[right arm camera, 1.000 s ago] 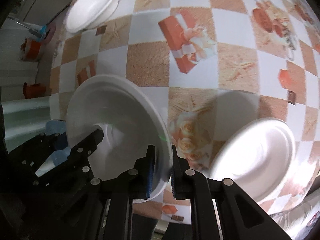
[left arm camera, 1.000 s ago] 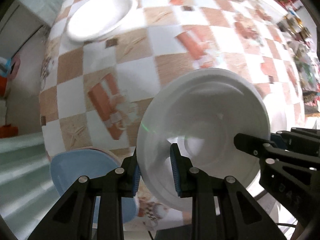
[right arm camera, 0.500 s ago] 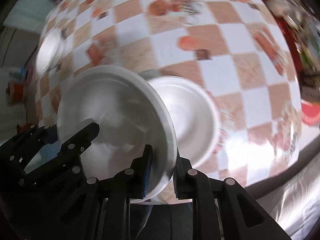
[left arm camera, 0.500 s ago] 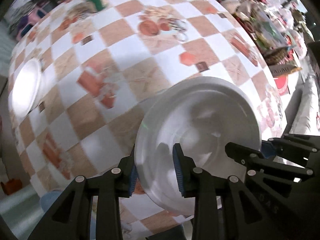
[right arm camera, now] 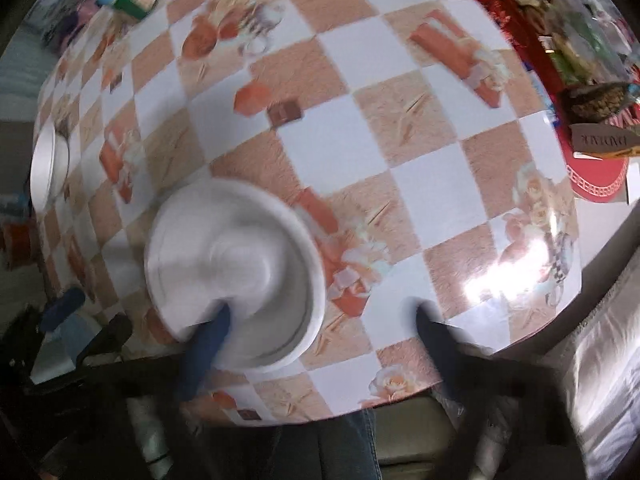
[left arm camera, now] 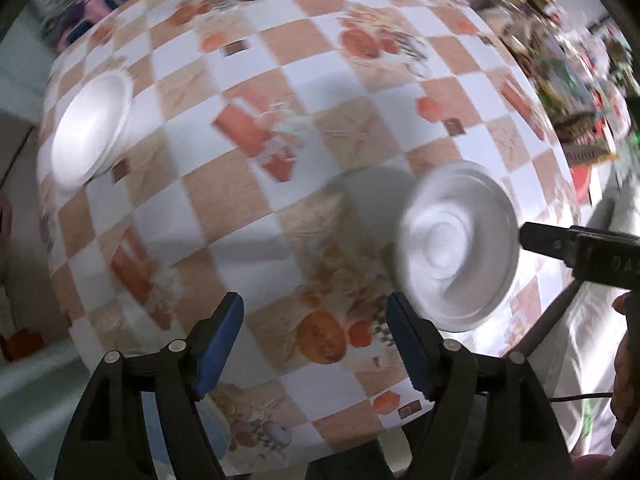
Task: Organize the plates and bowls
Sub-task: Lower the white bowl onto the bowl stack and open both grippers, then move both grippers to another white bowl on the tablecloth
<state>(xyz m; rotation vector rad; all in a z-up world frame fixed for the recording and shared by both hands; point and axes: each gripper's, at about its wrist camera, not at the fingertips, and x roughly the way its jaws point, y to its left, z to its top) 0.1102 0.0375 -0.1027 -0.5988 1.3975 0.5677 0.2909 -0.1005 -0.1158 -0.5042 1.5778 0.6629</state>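
Opening both claws, left claw (left arm camera: 316,344) and right claw (right arm camera: 320,320) each gripping nothing, you leave the white plates (right arm camera: 234,276) stacked near the tabletop (right arm camera: 420,184) edge, where one careless nudge could tip them off.

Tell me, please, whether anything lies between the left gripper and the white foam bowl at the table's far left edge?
Nothing visible does: only bare checkered tablecloth lies between the left gripper, jaws opening and empty, and the white foam bowl.
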